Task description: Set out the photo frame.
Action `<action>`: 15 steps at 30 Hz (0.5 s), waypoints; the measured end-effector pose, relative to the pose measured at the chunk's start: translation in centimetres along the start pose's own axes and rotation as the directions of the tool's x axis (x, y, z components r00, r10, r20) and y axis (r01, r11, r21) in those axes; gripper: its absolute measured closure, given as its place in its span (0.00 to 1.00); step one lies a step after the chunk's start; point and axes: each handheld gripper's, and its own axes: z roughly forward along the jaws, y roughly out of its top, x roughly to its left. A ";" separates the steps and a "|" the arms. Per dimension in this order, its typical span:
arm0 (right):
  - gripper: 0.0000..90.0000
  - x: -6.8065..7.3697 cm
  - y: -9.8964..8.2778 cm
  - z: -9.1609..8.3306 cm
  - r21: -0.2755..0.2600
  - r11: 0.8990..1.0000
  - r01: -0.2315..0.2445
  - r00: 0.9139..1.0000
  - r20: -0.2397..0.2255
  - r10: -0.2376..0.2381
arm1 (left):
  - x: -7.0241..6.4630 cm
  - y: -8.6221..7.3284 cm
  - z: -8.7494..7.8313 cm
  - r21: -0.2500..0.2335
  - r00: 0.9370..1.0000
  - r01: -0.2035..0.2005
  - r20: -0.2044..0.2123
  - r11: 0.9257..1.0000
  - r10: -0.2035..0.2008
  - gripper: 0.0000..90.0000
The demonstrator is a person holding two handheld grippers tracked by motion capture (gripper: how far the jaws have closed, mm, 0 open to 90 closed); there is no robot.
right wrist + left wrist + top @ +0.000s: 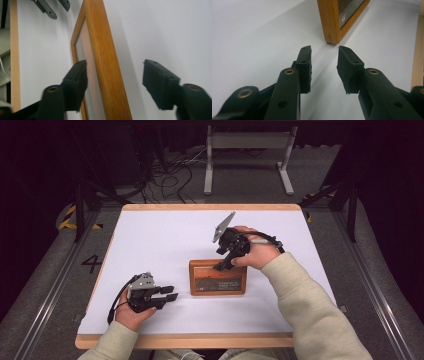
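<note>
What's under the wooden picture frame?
The wooden picture frame lies flat on the white table. Whatever is directly beneath it is covered. The right gripper straddles its top edge, jaws open.

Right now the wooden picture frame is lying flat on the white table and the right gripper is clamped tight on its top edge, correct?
Not clamped. The right gripper view shows the right gripper open, its jaws straddling the top edge of the picture frame with a gap. The frame does lie flat on the table.
</note>
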 end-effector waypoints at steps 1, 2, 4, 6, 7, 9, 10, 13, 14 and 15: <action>0.34 0.1 -0.3 -0.3 -0.024 1.000 -0.004 1.000 0.014 0.004 | 0.0 0.0 0.0 -0.006 1.000 0.003 -0.003 1.000 -0.003 0.69; 0.31 0.2 -0.9 -0.8 -0.046 0.999 -0.023 0.999 0.026 0.024 | 0.0 0.0 -0.1 -0.010 1.000 0.004 -0.008 1.000 -0.004 0.67; 0.26 0.6 -2.1 -1.7 -0.081 0.993 -0.085 0.995 0.050 0.089 | 0.1 0.0 -0.2 -0.010 1.000 0.004 -0.016 1.000 -0.005 0.64; 0.22 1.1 -3.2 -2.4 -0.120 0.986 -0.119 0.989 0.075 0.129 | 0.1 0.0 -0.4 -0.019 1.000 0.018 -0.024 1.000 -0.019 0.62; 0.20 1.3 -4.0 -2.8 -0.142 0.981 -0.136 0.985 0.088 0.149 | 0.2 0.0 -0.5 -0.019 0.999 0.015 -0.029 1.000 -0.016 0.60; 0.18 1.7 -5.2 -3.5 -0.176 0.973 -0.152 0.978 0.112 0.173 | 0.2 0.0 -0.7 -0.027 0.999 0.026 -0.044 0.999 -0.027 0.56; 0.17 1.9 -5.7 -3.8 -0.187 0.969 -0.159 0.975 0.123 0.184 | 0.3 0.0 -0.8 -0.028 0.998 0.028 -0.049 0.999 -0.029 0.55; 0.16 2.4 -7.7 -4.9 -0.234 0.954 -0.189 0.959 0.164 0.230 | 0.3 0.0 -0.9 -0.030 0.998 0.030 -0.061 0.999 -0.032 0.52; 0.16 2.6 -8.3 -5.2 -0.250 0.948 -0.198 0.953 0.176 0.246 | 0.3 -0.1 -1.0 -0.034 0.997 0.033 -0.063 0.999 -0.035 0.51; 0.16 2.9 -9.2 -5.6 -0.268 0.940 -0.210 0.947 0.184 0.264 | 0.3 -0.1 -1.2 -0.032 0.997 0.030 -0.066 0.999 -0.032 0.50</action>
